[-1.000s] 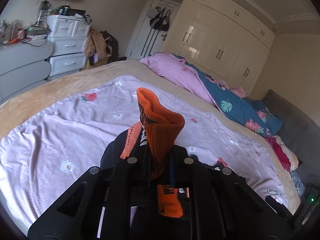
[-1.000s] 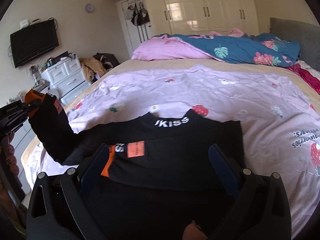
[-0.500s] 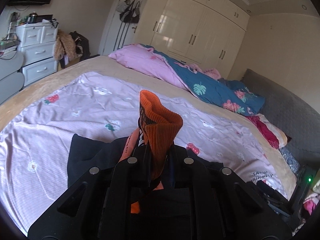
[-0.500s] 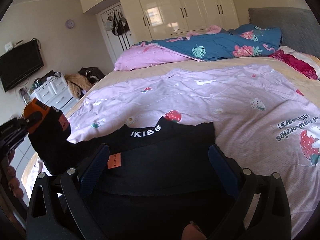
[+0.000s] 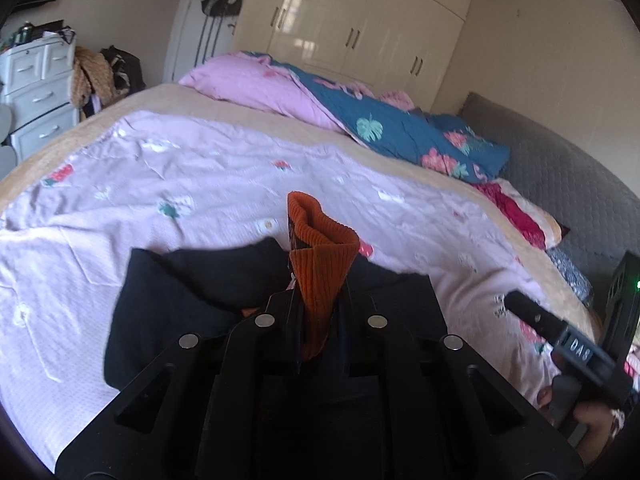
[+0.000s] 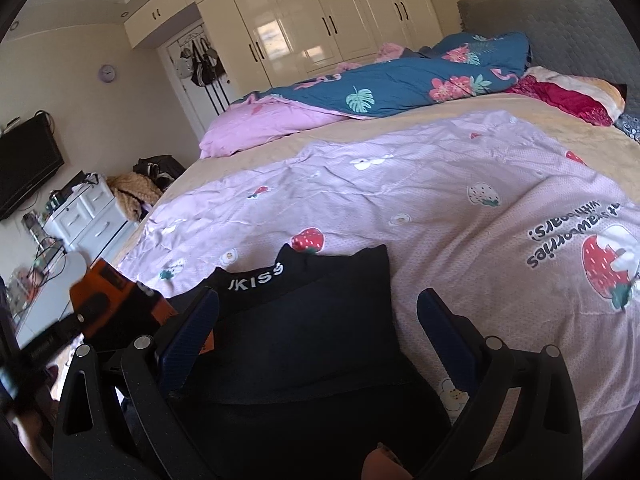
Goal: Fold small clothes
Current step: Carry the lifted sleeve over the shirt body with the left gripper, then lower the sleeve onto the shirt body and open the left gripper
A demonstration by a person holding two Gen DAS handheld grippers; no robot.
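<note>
**Orange Cuff Pinched While the Black Top Lay Spread on the Bed**

Jaws of the left gripper [image 5: 316,320] were pressed together on the orange ribbed cuff [image 5: 320,256] of a sleeve, which stood up out of them in a folded tuft. Jaws of the right gripper [image 6: 318,320] stood wide apart, their blue pads on either side of the garment with nothing pinched between them; whether the pads touched the cloth could not be told.

The black top [image 6: 320,328] lay on the pink strawberry-print sheet [image 6: 440,184] near the front edge of the bed, neckband pointing toward the far side, with white lettering [image 6: 256,280] across the collar. Its body appeared folded over on itself, a straight edge running along the right side. In the right wrist view, the orange cuff showed at the left, lifted beside the garment and blurred, and a small orange tag [image 6: 209,345] peeked out just behind the left blue pad.

A pink and blue floral duvet [image 5: 360,112] was heaped along the far edge of the bed, by the cream wardrobe [image 5: 360,28]. White drawers [image 5: 36,92] stood beyond the bed's left corner. In the left wrist view, part of the right gripper and the hand [image 5: 592,412] holding it showed at the right edge of the bed.
</note>
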